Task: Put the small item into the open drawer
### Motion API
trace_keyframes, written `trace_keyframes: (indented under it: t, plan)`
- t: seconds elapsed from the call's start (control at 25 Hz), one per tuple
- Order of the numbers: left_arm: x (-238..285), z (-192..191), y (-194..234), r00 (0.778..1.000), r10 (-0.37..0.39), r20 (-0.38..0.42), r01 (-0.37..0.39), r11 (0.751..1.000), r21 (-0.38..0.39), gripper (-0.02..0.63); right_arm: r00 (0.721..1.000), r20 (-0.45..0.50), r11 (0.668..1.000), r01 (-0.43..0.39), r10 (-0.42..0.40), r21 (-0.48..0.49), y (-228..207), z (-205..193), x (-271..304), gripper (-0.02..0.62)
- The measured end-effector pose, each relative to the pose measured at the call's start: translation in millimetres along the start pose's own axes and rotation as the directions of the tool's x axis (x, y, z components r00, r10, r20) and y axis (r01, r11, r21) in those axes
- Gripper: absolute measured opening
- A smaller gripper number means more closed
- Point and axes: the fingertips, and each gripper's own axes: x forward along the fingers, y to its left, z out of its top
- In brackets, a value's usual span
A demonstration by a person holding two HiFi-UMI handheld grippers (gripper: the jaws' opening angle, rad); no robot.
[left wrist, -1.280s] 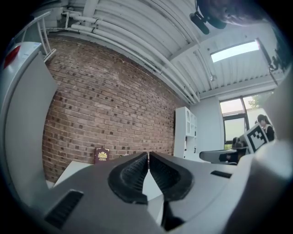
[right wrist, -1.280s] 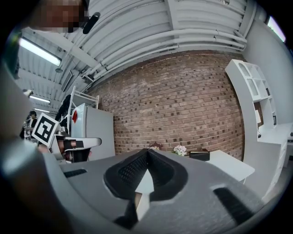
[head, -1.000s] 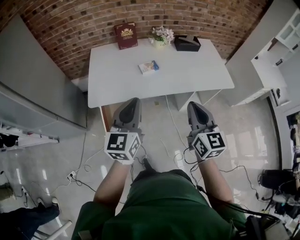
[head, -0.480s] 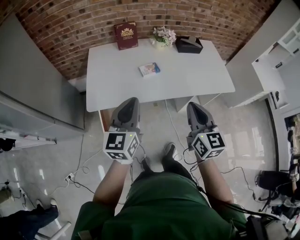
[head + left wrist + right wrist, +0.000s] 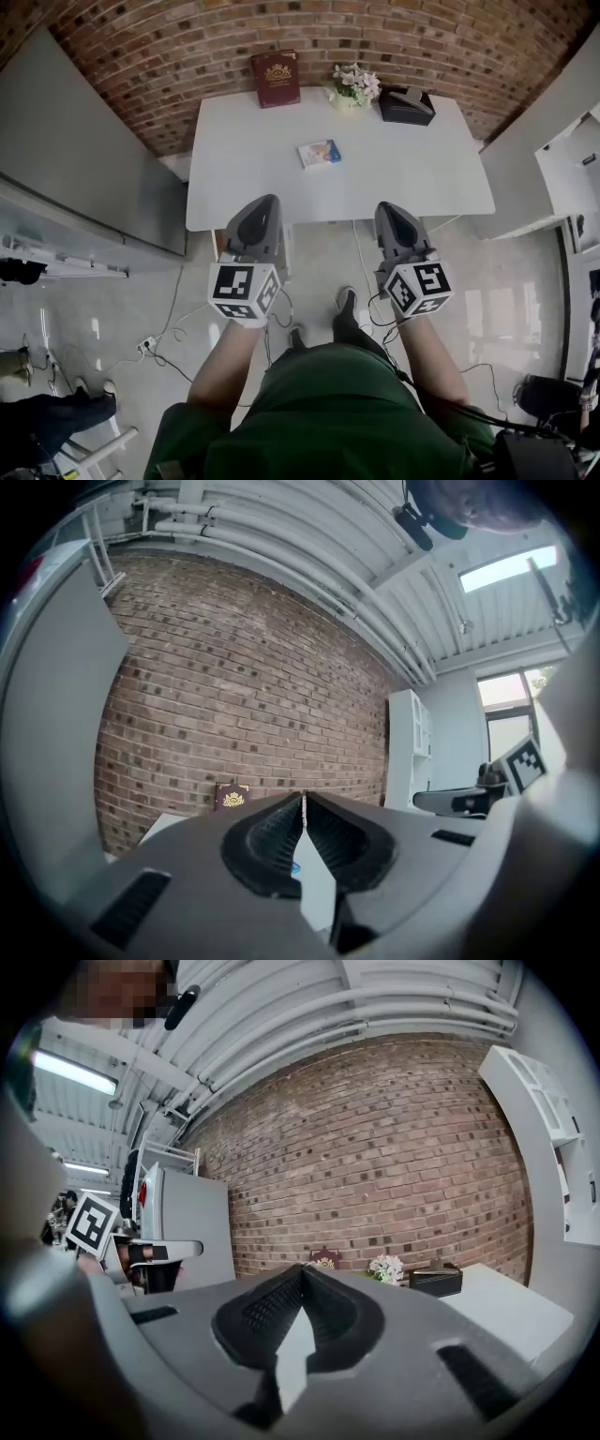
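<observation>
Holding both claws out level over the tiled floor [image 5: 112, 319], the person stands short of the white counter [image 5: 244, 187]. The left claw [image 5: 267, 201] has its jaws pressed together with nothing between them, and its own view shows the ribbed pads [image 5: 281, 832] meeting in a thin line. The right claw [image 5: 388, 208] is closed and empty as well, its tips meeting in front of the brick wall [image 5: 394, 1166]. The small item, a white-and-blue box [image 5: 319, 154], lies flat near the middle of the counter, well apart from both claws. Along the far edge, against the wall, stand a maroon book [image 5: 276, 78], a small bunch of pale flowers [image 5: 355, 84] and a black box [image 5: 406, 105]. A brown boxy part [image 5: 219, 246] shows just under the counter's near edge, beside the left claw; whether it is the open drawer cannot be told. Cables [image 5: 178, 323] trail across the floor
</observation>
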Motion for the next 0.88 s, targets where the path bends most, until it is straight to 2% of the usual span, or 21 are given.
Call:
trace_keyframes:
  t: [0.4, 0.88]
  plan:
    - [77, -6, -18, 0.996, 0.085, -0.029, -0.084, 0.996, 0.03, 0.012, 0.994, -0.042, 0.994, -0.099, 0.101, 0.048, -74, -13, 57, 0.003]
    - [111, -3, -29, 0.978, 0.205, -0.033, -0.202, 0.977, 0.071, 0.012, 0.973, -0.05, 0.972, -0.221, 0.226, 0.08, -115, -11, 103, 0.003]
